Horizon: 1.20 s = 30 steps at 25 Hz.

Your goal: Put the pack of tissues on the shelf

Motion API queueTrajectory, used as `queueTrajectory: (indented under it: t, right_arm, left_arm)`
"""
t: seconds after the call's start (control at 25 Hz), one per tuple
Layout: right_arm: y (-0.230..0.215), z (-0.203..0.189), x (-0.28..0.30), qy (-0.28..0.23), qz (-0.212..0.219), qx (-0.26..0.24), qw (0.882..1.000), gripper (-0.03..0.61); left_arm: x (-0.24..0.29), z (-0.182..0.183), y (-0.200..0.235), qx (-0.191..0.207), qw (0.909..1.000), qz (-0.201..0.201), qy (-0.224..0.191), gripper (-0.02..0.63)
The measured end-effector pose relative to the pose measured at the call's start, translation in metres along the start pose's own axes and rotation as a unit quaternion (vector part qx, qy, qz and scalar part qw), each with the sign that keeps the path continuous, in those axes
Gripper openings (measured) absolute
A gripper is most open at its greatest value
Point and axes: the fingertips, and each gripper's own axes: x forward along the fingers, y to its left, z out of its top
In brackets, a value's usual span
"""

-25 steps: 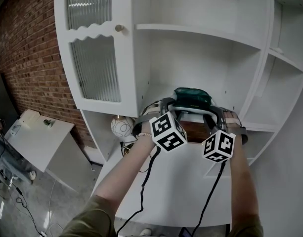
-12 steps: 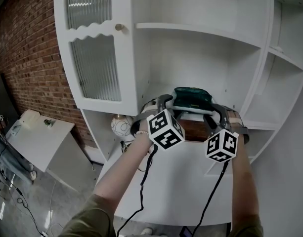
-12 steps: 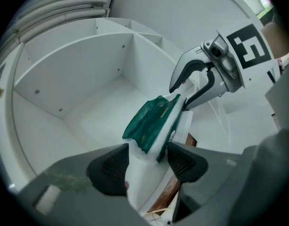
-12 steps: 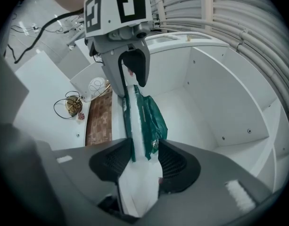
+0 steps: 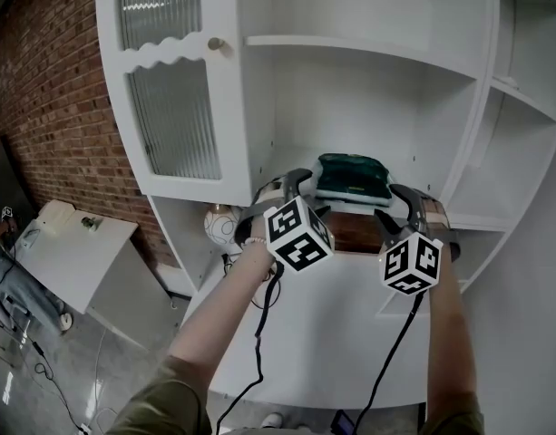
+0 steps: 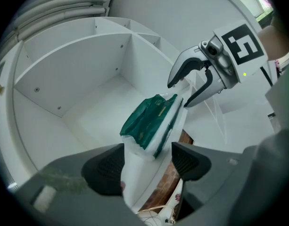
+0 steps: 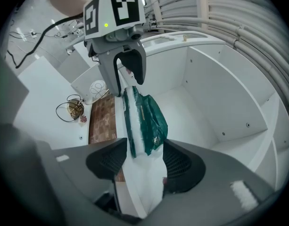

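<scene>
The pack of tissues (image 5: 352, 178), green on top with white sides, lies flat on the white shelf (image 5: 285, 161) inside the cabinet. My left gripper (image 5: 305, 193) stands at its left end and my right gripper (image 5: 394, 207) at its right end. Both sets of jaws are opening and the pads stand off the pack. In the left gripper view the pack (image 6: 151, 121) lies just beyond the left gripper (image 6: 146, 164), with the right gripper (image 6: 179, 94) at its far end. In the right gripper view the pack (image 7: 146, 121) lies ahead of the right gripper (image 7: 143, 164), with the left gripper (image 7: 129, 86) facing it.
A ribbed glass cabinet door (image 5: 173, 120) stands at the left and an upper shelf (image 5: 368, 57) hangs above. A brown wood-pattern panel (image 5: 355, 234) shows under the shelf's front edge. A white round ornament (image 5: 221, 229) and cables sit low at the left, above a white counter (image 5: 332, 333).
Both grippers' jaws have spread apart and let go of the pack, and the hands have drawn back a little. The pack stays lying on the shelf.
</scene>
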Motion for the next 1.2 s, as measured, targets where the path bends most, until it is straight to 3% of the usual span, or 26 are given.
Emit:
queueTrajectory:
  t: [0.4,0.8,1.0,1.2]
  right_arm:
    - [-0.010,0.008,-0.014,-0.022,-0.024,0.052,0.998,0.245]
    - [0.001,0.011,-0.040,-0.035,-0.035,0.132,0.990,0.242]
    - [0.015,0.014,-0.056,-0.053,-0.028,0.218,0.974,0.214]
    - [0.022,0.017,-0.075,-0.072,-0.030,0.311,0.947,0.167]
  left_arm:
    - [-0.016,0.009,0.000,-0.011,0.9996,0.014,-0.023,0.330]
    - [-0.041,0.009,-0.009,-0.071,0.9947,0.036,-0.066,0.309]
    - [-0.056,0.007,-0.022,-0.102,0.9899,0.044,-0.088,0.257]
    - [-0.074,0.010,-0.033,-0.143,0.9817,0.046,-0.116,0.196]
